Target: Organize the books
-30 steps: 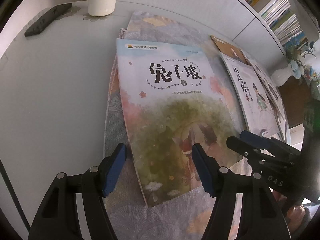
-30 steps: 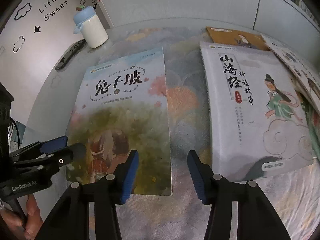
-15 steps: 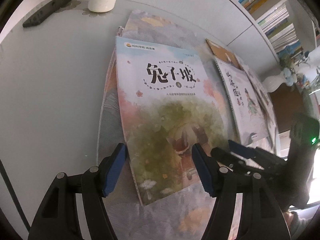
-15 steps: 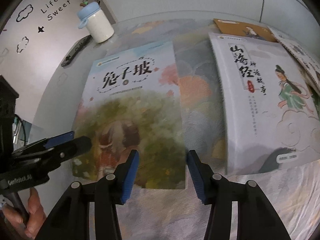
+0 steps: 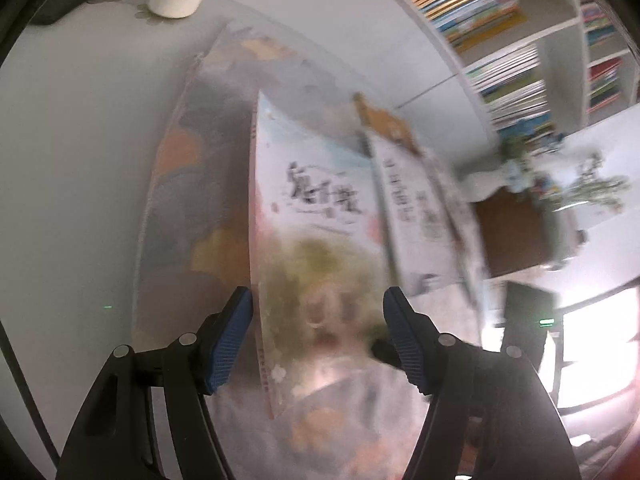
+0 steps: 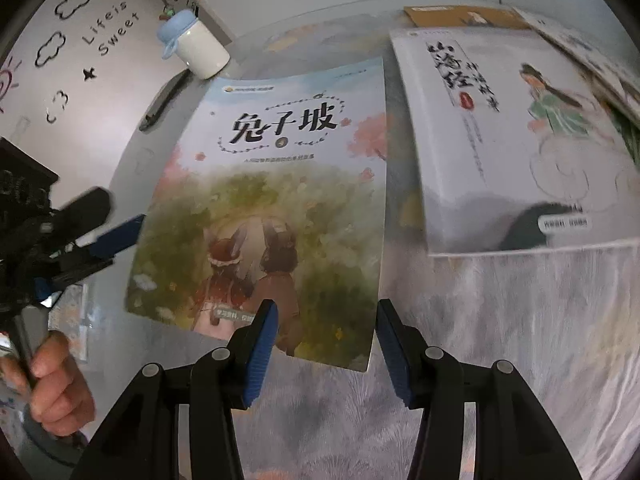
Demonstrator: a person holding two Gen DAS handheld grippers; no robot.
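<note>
The rabbit-cover book [image 6: 280, 184] lies face up on the patterned cloth [image 6: 480, 340], close beside a white book with a green-robed figure [image 6: 500, 132]. My right gripper [image 6: 326, 320] is open, and its fingers straddle the rabbit book's near right corner without pressing it. My left gripper [image 5: 317, 312] is open too. In its blurred view the rabbit book [image 5: 320, 208] spans the gap between its fingers, with one blue pad [image 5: 236, 320] right beside the book's left edge. From the right wrist view the left gripper [image 6: 116, 216] sits at that edge; whether it touches, I cannot tell.
A brown book [image 6: 452, 16] and more books fan out behind the white one. A white bottle with a blue cap [image 6: 196, 48] and a dark flat object [image 6: 164, 100] stand on the bare table [image 5: 80, 160] at the back left. Bookshelves [image 5: 480, 0] line the wall. A person's hand [image 6: 56, 388] holds the left gripper.
The rabbit book has slid right across the cloth toward the white book, baring cloth on its left. Both grippers shifted with it, and the left view has swung and blurred.
</note>
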